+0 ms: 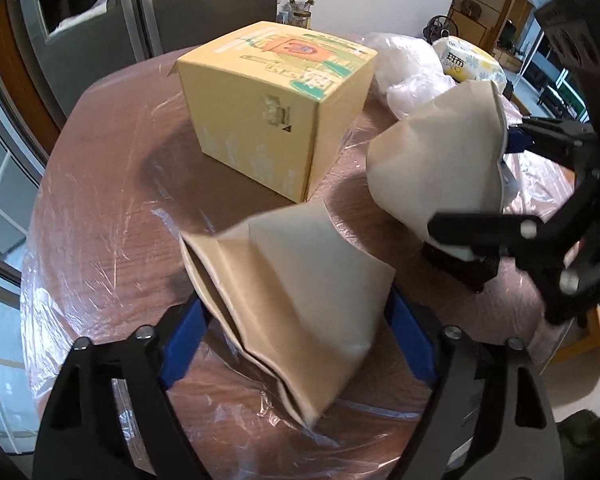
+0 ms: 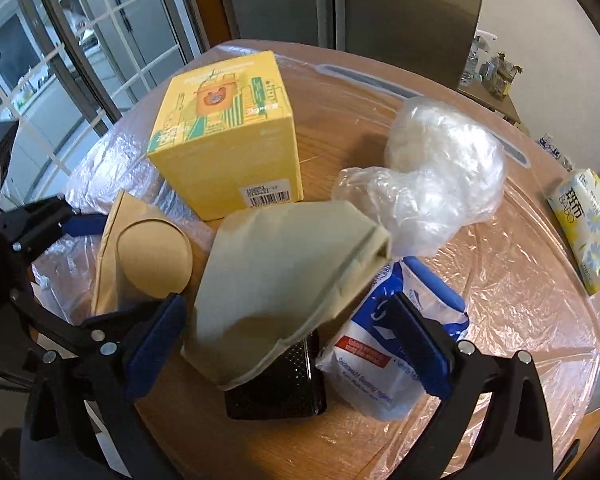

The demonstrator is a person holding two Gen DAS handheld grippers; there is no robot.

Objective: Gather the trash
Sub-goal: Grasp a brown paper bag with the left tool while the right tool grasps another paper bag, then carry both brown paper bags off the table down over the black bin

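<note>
My left gripper (image 1: 296,336) is shut on a crumpled tan paper bag (image 1: 292,292), held above the table; it also shows at the left of the right wrist view (image 2: 140,256). My right gripper (image 2: 288,320) is shut on a second, paler paper bag (image 2: 284,272); this bag shows at the right of the left wrist view (image 1: 432,156). A yellow printed box (image 1: 276,108) (image 2: 228,140) stands mid-table behind both bags. A clear crumpled plastic bag (image 2: 436,176) lies right of the box. A blue-and-white wrapper (image 2: 384,364) and a black object (image 2: 280,384) lie under my right gripper.
The round wooden table (image 2: 500,300) is covered with clear plastic film. A yellow floral tissue pack (image 2: 588,228) lies at its right edge. A steel fridge (image 2: 380,8) stands behind the table, with windows (image 2: 40,80) to the left.
</note>
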